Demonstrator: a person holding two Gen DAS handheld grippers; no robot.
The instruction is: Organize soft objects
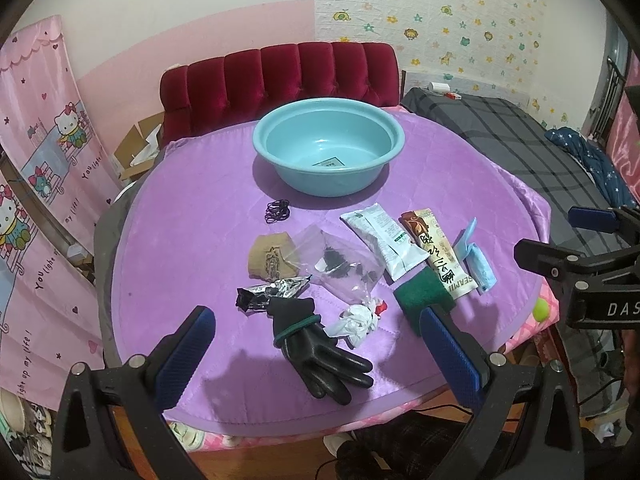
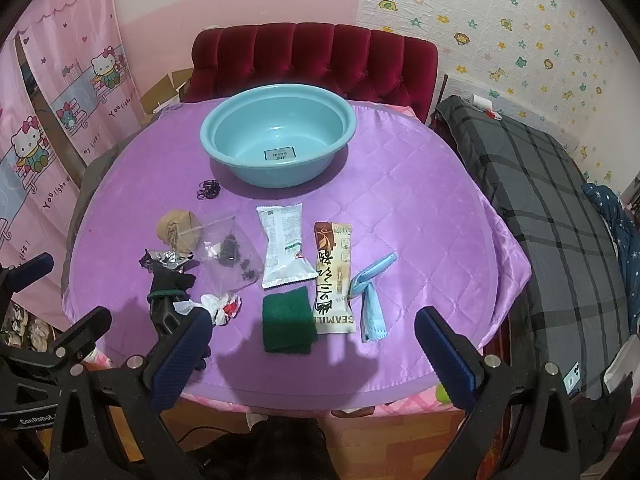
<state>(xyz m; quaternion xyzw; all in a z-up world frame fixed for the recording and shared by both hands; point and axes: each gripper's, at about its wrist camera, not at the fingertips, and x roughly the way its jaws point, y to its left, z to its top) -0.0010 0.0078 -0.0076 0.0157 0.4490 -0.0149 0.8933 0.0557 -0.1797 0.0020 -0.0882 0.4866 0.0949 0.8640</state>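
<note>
An empty teal basin point(image 1: 328, 146) point(image 2: 278, 138) stands at the far side of the purple-covered table point(image 1: 208, 216) point(image 2: 400, 208). Nearer lie a black glove point(image 1: 316, 344) point(image 2: 168, 300), a crumpled white wrapper point(image 1: 358, 320) point(image 2: 220, 306), a green sponge point(image 1: 422, 294) point(image 2: 286, 320), a blue face mask point(image 1: 476, 256) point(image 2: 370, 292), two snack packets point(image 1: 386, 240) point(image 2: 334, 276), a clear bag point(image 1: 340, 262) point(image 2: 228, 248), a foil wrapper point(image 1: 272, 294) and black hair ties point(image 1: 277, 211) point(image 2: 208, 189). My left gripper point(image 1: 316, 356) is open just above the glove. My right gripper point(image 2: 312, 352) is open over the table's near edge, in front of the sponge.
A red tufted headboard point(image 1: 280, 80) stands behind the table. A bed with a grey plaid cover point(image 2: 540, 200) runs along the right. Pink cartoon curtains point(image 1: 40, 160) hang at the left, with cardboard boxes point(image 1: 140, 144) on the floor beside them.
</note>
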